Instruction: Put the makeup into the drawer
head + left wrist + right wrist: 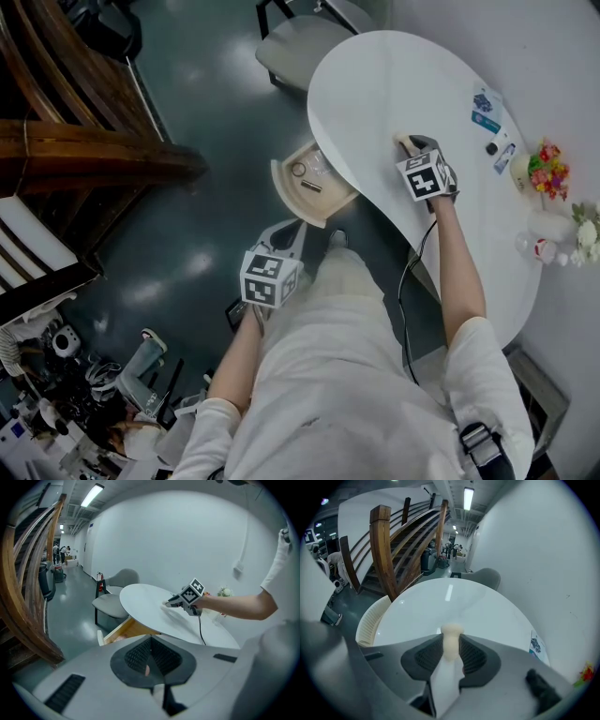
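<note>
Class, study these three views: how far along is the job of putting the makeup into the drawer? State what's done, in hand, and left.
Done: the drawer stands open, with two small items already inside. In hand: the right gripper has its fingers closed on a cream makeup piece over the table. Left: carrying it to the drawer. The left gripper is shut and empty.

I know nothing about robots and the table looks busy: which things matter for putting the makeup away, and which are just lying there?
Part of the job: cream makeup piece, clamped in the right gripper; open drawer under the table.
Just lying about: flowers; leaflet; grey chair.
</note>
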